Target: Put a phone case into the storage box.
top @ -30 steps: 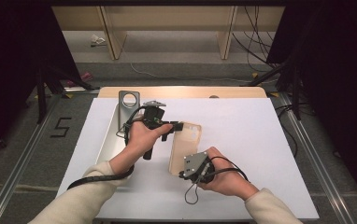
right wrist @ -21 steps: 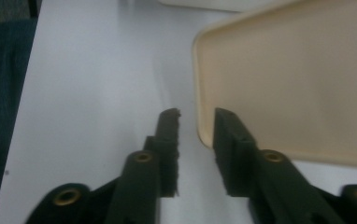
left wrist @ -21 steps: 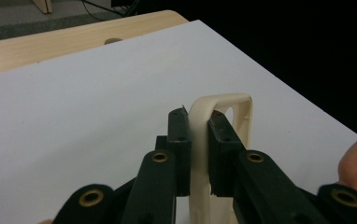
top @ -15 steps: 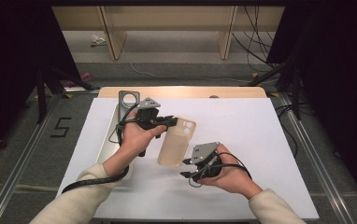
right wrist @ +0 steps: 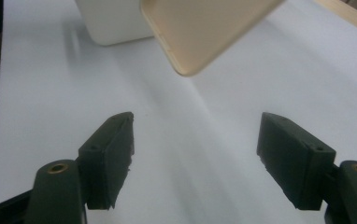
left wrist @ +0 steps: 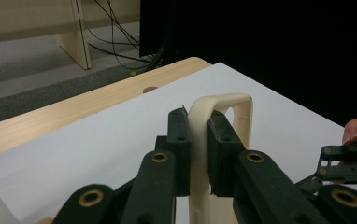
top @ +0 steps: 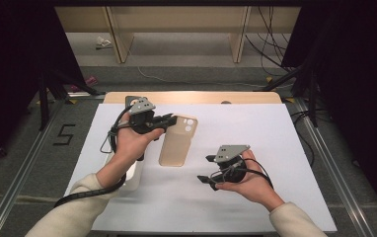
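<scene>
Beige and rubbery, the phone case (top: 177, 140) hangs above the white table sheet (top: 285, 148), and I have my left gripper (top: 170, 119) clenched on its upper edge near the camera cutout, the pads pinching the rim. My right gripper (top: 207, 169) sits apart to the lower right; its jaws have just been opening and stand wide with nothing between them. A white tray (right wrist: 113, 21) lies just beyond the case.

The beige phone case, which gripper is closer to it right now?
Left. The left gripper is clamped on the phone case at its edge; the right gripper stands apart beside its lower end, jaws open.
</scene>
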Available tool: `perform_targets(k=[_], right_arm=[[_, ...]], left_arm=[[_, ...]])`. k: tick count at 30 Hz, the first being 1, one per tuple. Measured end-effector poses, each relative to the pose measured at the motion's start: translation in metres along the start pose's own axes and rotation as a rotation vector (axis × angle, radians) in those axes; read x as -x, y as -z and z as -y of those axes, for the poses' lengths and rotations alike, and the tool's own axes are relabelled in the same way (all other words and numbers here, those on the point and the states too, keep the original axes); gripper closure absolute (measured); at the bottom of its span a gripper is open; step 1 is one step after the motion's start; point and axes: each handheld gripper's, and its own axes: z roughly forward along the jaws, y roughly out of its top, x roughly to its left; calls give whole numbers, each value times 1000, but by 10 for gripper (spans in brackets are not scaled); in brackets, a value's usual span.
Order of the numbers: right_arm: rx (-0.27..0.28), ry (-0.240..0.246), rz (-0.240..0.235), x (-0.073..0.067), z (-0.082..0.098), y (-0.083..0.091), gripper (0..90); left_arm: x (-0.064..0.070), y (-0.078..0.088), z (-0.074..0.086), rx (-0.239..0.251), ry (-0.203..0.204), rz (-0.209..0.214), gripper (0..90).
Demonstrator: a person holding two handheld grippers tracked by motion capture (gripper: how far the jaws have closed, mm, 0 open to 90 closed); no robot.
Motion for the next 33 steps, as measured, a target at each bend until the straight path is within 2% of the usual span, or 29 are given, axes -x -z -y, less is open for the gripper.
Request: perform_targets(k=[7, 17, 23, 33], right_arm=[[31, -39, 28, 5, 4, 7, 259], [52, -68, 61, 11, 9, 14, 237], [73, -102, 85, 15, 14, 22, 225], [91, -134, 121, 20, 23, 34, 212]], left_arm=[[-5, 8, -2, 22, -10, -8, 811], [-14, 21, -4, 58, 2, -18, 812], [-20, 32, -10, 91, 6, -21, 812], [-28, 47, -18, 118, 6, -32, 811]])
